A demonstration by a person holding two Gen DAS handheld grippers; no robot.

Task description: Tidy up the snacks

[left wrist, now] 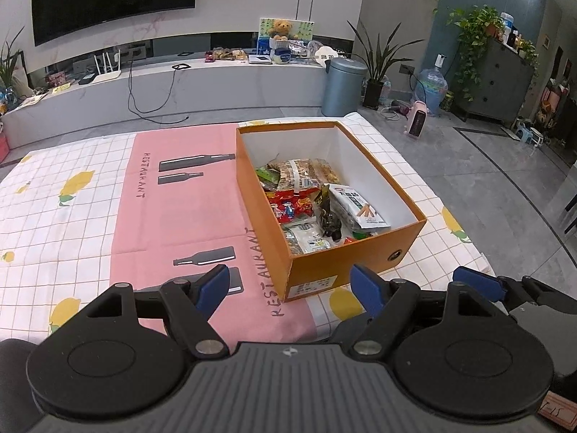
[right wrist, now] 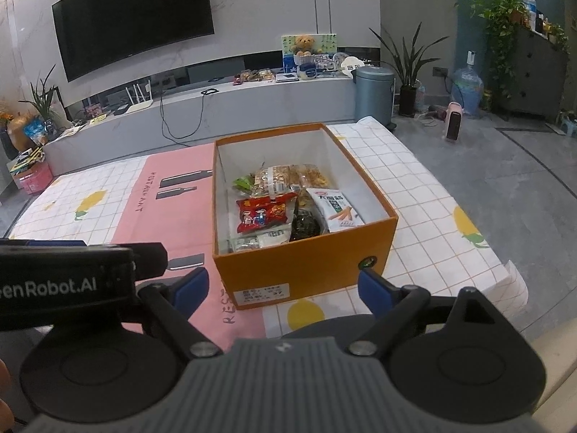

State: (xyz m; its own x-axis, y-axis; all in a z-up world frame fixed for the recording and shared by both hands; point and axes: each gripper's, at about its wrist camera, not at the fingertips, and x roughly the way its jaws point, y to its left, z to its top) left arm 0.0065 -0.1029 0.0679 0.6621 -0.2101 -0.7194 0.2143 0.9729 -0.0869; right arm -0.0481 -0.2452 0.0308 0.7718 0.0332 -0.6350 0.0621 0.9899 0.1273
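Observation:
An open orange box (left wrist: 360, 252) (right wrist: 303, 259) stands on the table and holds several snack packets: a red packet (left wrist: 290, 207) (right wrist: 261, 216), a white stick-snack packet (left wrist: 357, 205) (right wrist: 337, 207), a dark packet (right wrist: 304, 222) and a clear nut pack (left wrist: 294, 175) (right wrist: 274, 178). My left gripper (left wrist: 292, 288) hangs open near the box's front left corner, nothing between its blue fingers. My right gripper (right wrist: 283, 288) is open too, just before the box's front wall, and holds nothing. The right gripper's blue finger (left wrist: 476, 279) shows at the right edge of the left wrist view.
A checked cloth with lemons and a pink strip (left wrist: 173, 216) covers the table (right wrist: 432, 223). Beyond it run a low TV bench (left wrist: 180, 83), a grey bin (left wrist: 342, 86), potted plants and a water jug (left wrist: 431, 86). The left gripper's body (right wrist: 65, 281) crosses the left of the right wrist view.

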